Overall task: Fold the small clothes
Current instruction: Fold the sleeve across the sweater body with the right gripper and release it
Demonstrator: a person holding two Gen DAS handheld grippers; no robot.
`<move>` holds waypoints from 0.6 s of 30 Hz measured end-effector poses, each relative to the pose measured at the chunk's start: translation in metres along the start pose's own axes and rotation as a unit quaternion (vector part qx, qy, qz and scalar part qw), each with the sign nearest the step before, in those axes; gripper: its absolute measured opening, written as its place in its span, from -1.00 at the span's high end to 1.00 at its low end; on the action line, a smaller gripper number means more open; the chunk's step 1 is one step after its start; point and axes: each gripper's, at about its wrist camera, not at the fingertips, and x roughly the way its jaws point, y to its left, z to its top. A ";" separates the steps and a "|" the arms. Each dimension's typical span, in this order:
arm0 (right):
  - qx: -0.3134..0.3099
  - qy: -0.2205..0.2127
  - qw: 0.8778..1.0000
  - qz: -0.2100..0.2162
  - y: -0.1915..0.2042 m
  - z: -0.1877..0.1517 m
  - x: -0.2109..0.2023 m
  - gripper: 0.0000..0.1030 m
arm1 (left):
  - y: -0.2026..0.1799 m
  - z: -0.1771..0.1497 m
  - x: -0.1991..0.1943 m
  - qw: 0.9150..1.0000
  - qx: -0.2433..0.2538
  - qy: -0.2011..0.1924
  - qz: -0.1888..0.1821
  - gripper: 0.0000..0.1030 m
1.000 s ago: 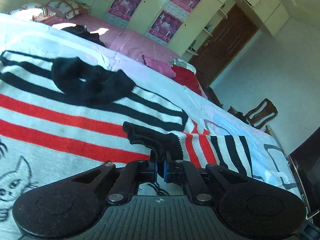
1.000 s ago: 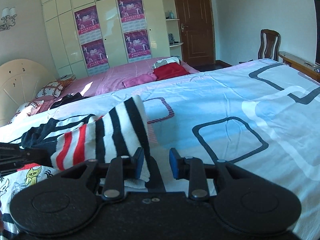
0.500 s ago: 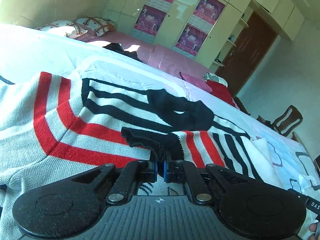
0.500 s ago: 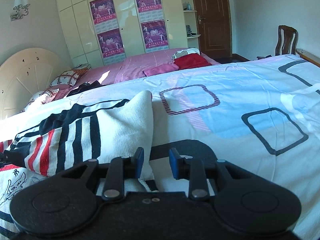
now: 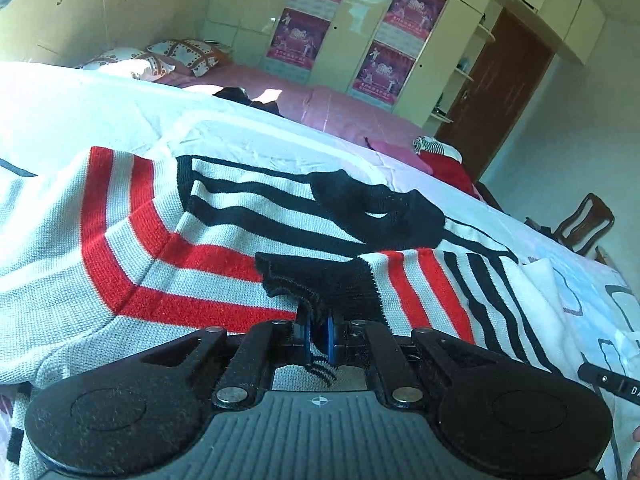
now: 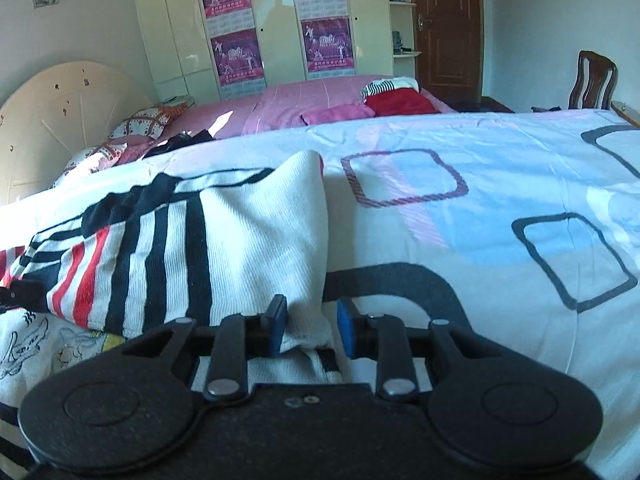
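Note:
A white knit sweater with red and black stripes lies spread on the bed. Its right sleeve is folded across the chest. My left gripper is shut on the sleeve's black cuff, just below the black neckline. In the right wrist view the sweater rises in a white fold on the left. My right gripper stands at that fold's lower edge. Its jaws are partly apart, with white knit lying against the left pad and a gap before the right pad.
The bedsheet is white with blue patches and outlined squares and stretches off to the right. Behind it a pink bed carries red and pink clothes. A cream headboard, a wardrobe with posters and a wooden chair ring the room.
The left gripper carried the black cuff sideways across the sweater's chest, past the neckline, then stopped. In the right wrist view the striped sleeve has swung away left, and white knit now lies between the jaws.

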 end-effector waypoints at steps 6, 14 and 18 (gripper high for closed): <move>-0.024 -0.042 0.999 0.014 0.005 0.038 0.015 0.50 | -0.011 0.015 -0.027 0.995 0.037 -0.076 0.061 0.08; -0.045 0.020 0.999 -0.006 0.007 0.058 0.098 0.91 | -0.048 0.006 0.038 0.993 0.116 -0.007 0.016 0.00; -0.044 -0.009 0.999 0.001 0.007 0.052 0.064 0.55 | -0.052 0.001 0.019 0.990 0.133 -0.019 0.036 -0.20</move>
